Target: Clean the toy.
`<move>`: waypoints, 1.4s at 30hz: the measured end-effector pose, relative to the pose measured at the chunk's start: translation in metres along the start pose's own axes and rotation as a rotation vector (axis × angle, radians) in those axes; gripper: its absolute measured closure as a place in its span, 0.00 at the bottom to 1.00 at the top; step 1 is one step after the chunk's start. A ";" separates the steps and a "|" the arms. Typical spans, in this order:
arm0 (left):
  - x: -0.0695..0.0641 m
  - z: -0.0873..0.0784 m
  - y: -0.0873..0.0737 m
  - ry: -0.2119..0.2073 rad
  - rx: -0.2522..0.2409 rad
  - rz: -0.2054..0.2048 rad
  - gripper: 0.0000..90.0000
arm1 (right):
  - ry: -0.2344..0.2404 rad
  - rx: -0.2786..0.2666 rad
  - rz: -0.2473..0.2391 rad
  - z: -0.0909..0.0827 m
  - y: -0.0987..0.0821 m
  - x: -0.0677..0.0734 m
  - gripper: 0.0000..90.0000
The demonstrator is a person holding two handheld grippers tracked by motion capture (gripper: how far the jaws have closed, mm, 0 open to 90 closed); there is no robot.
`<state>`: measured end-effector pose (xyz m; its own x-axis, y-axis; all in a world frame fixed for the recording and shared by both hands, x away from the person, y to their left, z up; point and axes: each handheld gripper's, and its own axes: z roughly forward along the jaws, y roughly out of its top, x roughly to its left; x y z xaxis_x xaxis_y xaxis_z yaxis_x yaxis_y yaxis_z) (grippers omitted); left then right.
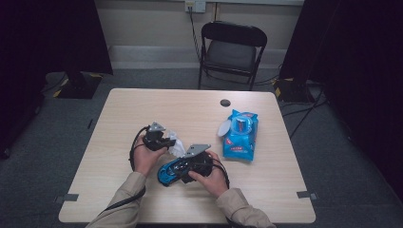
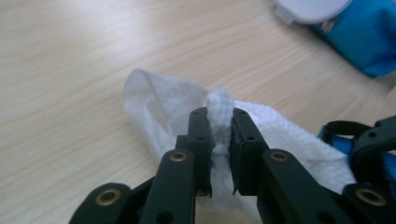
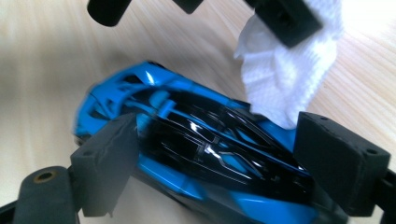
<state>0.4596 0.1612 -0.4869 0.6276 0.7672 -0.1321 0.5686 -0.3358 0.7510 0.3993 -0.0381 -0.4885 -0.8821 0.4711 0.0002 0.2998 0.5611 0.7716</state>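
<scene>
We have the blue and black toy car (image 3: 196, 144) gripped across its body between the jaws of the right gripper (image 3: 219, 163), near the middle of the tabletop's (image 1: 142, 102) near half. In the high view the car (image 1: 167, 174) sticks out to the left of that gripper (image 1: 187, 167). Just to the left and a little farther off, the left gripper (image 2: 219, 140) has its jaws closed on a bunched fold of the white wipe (image 2: 177, 102), whose loose end hangs down and touches the car's top at one end in the right gripper view.

We judge the step to be wiping the car. Next we need to hold the car steady and drag the wipe along its roof, keeping the pinch firm.

To the far right lies the blue pack (image 1: 240, 134), its white lid (image 1: 223, 128) flipped open.
</scene>
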 end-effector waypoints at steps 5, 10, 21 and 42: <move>-0.009 0.009 -0.005 -0.058 0.031 0.072 0.73 | 0.010 -0.029 -0.001 0.000 -0.003 -0.001 0.16; -0.014 0.009 -0.004 -0.098 0.055 0.113 0.70 | 0.013 -0.048 0.002 0.001 -0.006 -0.002 0.15; -0.024 0.009 0.000 -0.088 0.121 0.146 0.92 | 0.008 -0.058 0.002 0.001 -0.007 -0.001 0.15; -0.021 0.000 -0.007 -0.149 0.120 0.084 0.93 | -0.003 -0.054 0.006 0.000 -0.007 0.000 0.15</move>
<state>0.4424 0.1477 -0.4898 0.7421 0.6475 -0.1735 0.5650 -0.4648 0.6817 0.3977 -0.0419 -0.4941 -0.8795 0.4759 0.0031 0.2847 0.5209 0.8047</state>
